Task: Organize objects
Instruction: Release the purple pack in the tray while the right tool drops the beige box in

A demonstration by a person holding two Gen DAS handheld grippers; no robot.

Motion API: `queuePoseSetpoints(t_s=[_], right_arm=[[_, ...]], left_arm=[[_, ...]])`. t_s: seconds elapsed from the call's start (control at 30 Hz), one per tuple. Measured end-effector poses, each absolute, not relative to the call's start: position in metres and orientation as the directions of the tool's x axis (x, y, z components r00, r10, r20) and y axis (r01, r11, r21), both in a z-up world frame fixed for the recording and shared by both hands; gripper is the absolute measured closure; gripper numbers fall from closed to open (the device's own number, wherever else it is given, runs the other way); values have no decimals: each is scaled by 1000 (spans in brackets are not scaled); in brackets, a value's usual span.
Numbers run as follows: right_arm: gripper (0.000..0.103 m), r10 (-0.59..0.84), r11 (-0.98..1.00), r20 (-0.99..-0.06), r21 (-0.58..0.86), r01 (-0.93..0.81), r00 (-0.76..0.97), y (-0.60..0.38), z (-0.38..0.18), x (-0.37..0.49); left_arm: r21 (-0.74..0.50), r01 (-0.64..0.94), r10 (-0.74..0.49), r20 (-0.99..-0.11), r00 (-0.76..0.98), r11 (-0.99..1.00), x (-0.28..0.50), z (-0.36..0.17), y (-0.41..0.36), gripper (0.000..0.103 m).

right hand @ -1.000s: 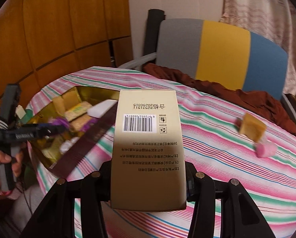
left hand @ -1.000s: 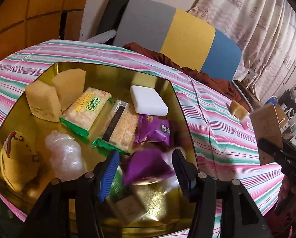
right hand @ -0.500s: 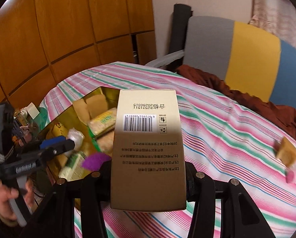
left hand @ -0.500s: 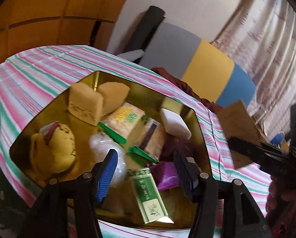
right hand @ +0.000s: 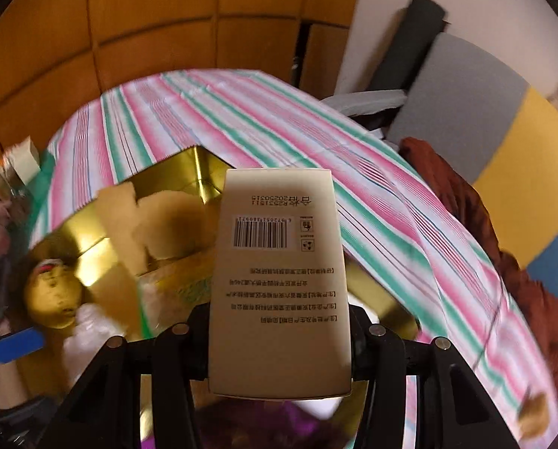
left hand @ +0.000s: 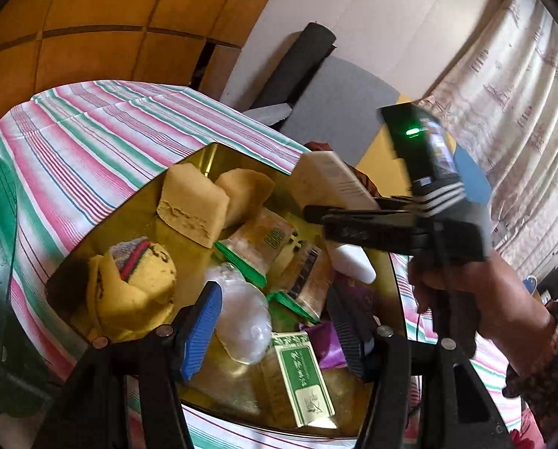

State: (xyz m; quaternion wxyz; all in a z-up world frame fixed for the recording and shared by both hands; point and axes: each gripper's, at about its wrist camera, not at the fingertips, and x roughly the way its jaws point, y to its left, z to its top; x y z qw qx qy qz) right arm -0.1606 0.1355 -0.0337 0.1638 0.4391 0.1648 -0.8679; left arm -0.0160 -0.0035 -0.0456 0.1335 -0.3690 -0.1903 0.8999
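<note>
A gold tray (left hand: pixel 103 239) (right hand: pixel 91 232) on the striped table holds sponge blocks (left hand: pixel 191 209), a yellow plush (left hand: pixel 133 292), snack packs (left hand: pixel 267 243), a white bar (left hand: pixel 354 267), a clear bag (left hand: pixel 241 314), a purple pack (left hand: pixel 327 340) and a green box (left hand: pixel 301 378). My left gripper (left hand: pixel 275 325) is open and empty above the tray's near side. My right gripper (right hand: pixel 279 336) is shut on a beige carton (right hand: pixel 279 280) and holds it over the tray. In the left wrist view the carton (left hand: pixel 327 179) hangs over the tray's far right part.
A striped cloth (right hand: pixel 241 112) covers the round table. A brown cloth (right hand: pixel 466 202) lies at its far edge by a grey, yellow and blue chair (right hand: pixel 485 112). A small sponge piece (right hand: pixel 533 415) lies on the table at right. Wood panels stand behind.
My right gripper has carried the beige carton leftwards from the middle of the table to above the tray. My left gripper has pulled back and let go of the purple pack.
</note>
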Motion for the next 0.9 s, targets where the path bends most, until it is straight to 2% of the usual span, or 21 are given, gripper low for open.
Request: queuePoseSetpoints(t_s=[0.2,0.5,0.57,0.63,0.67,0.8,0.9], right_arm=[[53,-67,-754,-828,-323,572,-556,101,-57,-186],[52,-229,-635,-865,-215,742,-447,82,-65,-172],[43,-231,-652,-856,-217,727,-463,90,-60,-170],[13,-227,-714,-820,-227,662,-526,104,-50,-166],[11,-237,-749,-798,-214,627,-555,113,-42,-166],[18,-244,-846,-755,-141,515,-608,148,-21,-159],[33,-212,-878,-757,-131,461,-618,163,-20,-152]], left_arm=[[-463,-70,376,-614,-694,-884,-22,-51,-14,44],[-464,-59,370,-616,-696,-884,-22,-53,-15,44],[-459,-61,368,-617,-695,-887,-20,-53,-14,44],[-461,-67,372,-612,-698,-885,-19,-53,-13,44],[-459,-70,372,-611,-699,-886,-18,-53,-12,44],[-454,-87,380,-608,-698,-887,-16,-52,-7,44],[-451,-100,387,-608,-693,-887,-17,-51,-4,44]])
